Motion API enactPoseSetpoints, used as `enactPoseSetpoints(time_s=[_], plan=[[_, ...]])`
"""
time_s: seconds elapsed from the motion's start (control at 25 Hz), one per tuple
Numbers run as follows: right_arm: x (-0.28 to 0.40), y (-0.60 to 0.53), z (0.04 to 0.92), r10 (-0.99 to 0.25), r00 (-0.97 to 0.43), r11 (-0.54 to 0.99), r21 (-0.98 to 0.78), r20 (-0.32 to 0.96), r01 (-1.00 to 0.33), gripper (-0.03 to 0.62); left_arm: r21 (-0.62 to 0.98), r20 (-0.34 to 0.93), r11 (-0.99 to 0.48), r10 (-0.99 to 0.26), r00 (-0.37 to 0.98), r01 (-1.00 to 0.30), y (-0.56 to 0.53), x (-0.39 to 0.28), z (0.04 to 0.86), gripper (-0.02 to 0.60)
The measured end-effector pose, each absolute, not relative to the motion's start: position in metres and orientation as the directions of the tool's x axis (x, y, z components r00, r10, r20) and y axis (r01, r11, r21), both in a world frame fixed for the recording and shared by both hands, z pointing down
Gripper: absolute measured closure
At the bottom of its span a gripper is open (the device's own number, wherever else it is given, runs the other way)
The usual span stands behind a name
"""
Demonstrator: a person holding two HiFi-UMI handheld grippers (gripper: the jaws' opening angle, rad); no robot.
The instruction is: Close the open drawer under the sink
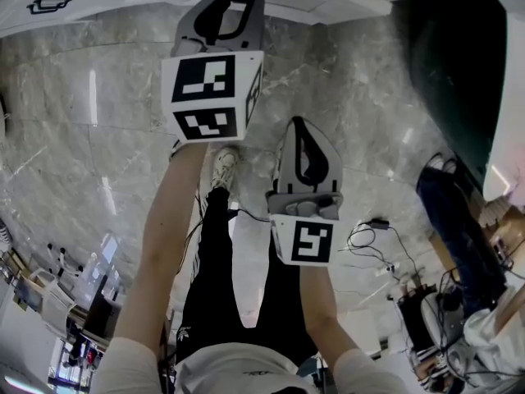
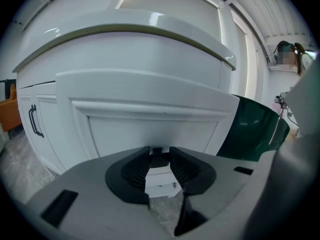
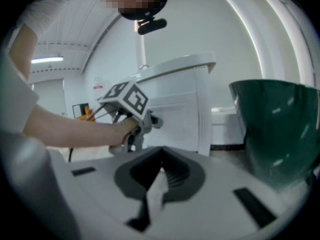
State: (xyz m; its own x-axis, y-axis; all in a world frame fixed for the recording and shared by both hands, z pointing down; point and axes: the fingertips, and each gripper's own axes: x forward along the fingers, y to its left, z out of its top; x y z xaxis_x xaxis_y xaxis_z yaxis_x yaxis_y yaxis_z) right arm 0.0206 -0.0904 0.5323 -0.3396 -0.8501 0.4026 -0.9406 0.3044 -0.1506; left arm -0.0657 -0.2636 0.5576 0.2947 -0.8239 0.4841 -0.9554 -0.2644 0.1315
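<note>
The open white drawer [image 2: 150,119] juts out from the cabinet under the counter. It fills the left gripper view and shows as a white slab at the top of the head view [image 1: 328,2]. My left gripper [image 2: 160,156] points at the drawer's panelled front from close by. Its jaws stand a little apart with nothing between them. In the right gripper view the left gripper [image 3: 150,120] sits right at the drawer front [image 3: 185,109]; I cannot tell whether it touches. My right gripper [image 3: 161,159] hangs back, shut and empty, lower in the head view [image 1: 308,150].
A dark green bin [image 3: 280,129] stands right of the drawer. A cabinet door with a black handle [image 2: 33,120] is to the left. Cables [image 1: 373,245] and another person's legs [image 1: 451,212] are on the marble floor to the right.
</note>
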Motion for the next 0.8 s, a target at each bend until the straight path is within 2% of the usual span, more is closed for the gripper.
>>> enactPoseSetpoints(time_s=[0.12, 0.28, 0.4, 0.8], plan=[[0.021, -0.084, 0.533, -0.854, -0.319, 0.286, -0.141, 0.412, -0.948, 0.565, 0.13, 0.494, -0.268, -0.817, 0.297, -0.955, -0.268, -0.065, 0.559, 0.439], [0.015, -0.073, 0.541, -0.833, -0.314, 0.349, -0.008, 0.455, -0.937, 0.565, 0.133, 0.512, -0.265, -0.807, 0.295, -0.955, -0.283, -0.066, 0.558, 0.439], [0.016, -0.067, 0.548, -0.809, -0.312, 0.374, 0.027, 0.499, -0.927, 0.565, 0.124, 0.525, -0.265, -0.8, 0.29, -0.956, -0.291, -0.065, 0.559, 0.439], [0.01, -0.081, 0.539, -0.824, -0.325, 0.409, 0.09, 0.465, -0.908, 0.565, 0.118, 0.571, -0.257, -0.773, 0.277, -0.959, -0.307, -0.068, 0.56, 0.44]])
